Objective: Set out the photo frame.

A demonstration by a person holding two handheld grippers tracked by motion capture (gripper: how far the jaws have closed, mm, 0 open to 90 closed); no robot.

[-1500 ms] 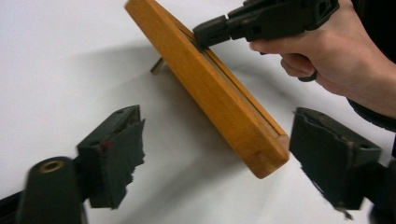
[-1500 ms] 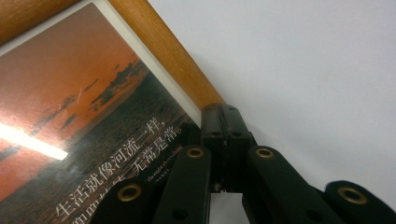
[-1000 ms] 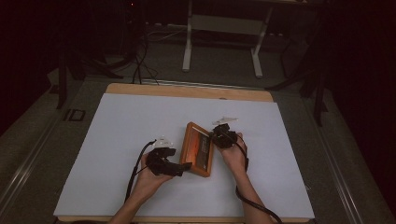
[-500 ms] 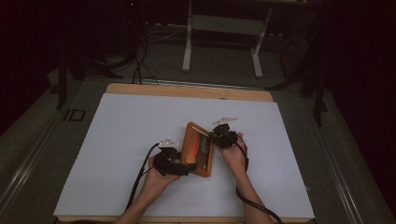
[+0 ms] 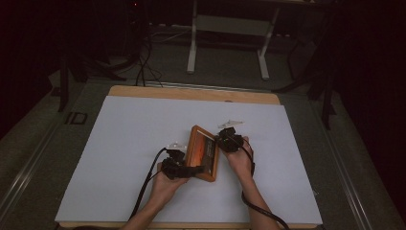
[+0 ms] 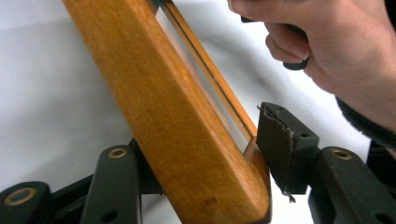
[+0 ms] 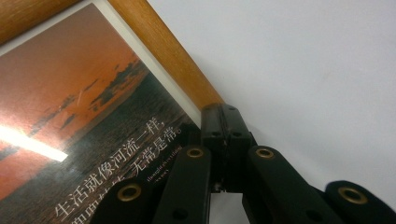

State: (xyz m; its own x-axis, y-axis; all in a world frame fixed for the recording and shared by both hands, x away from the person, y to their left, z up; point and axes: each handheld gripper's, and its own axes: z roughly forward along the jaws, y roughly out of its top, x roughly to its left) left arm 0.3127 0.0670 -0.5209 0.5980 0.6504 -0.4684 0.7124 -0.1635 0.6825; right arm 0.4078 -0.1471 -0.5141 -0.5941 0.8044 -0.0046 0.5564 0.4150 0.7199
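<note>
Left gripper (image 5: 184,171), at 7 o'clock of the picture frame (image 5: 203,153) in the high view: its jaws have just been closing around the frame's near corner. A second ago they stood wide and clear of the wood; now the wooden rail sits between them. In the left gripper view the rail (image 6: 168,112) lies against one jaw, while the other pad (image 6: 280,149) stands just beside the corner; full contact cannot be confirmed, so the grip reads as closing, not yet firm.

The frame rests near table centre on the white sheet (image 5: 119,143), tilted, its long axis running roughly 11 to 5 o'clock.

Right gripper (image 5: 225,142), at 2 o'clock of the frame: unchanged, jaws clamped tight on the right-hand rail (image 7: 163,60), pads pressed together over the thin wooden edge beside the sunset print (image 7: 70,116).

Judgement: with the second hold nearly made, the frame is about ready for a two-handed lift or turn.
</note>
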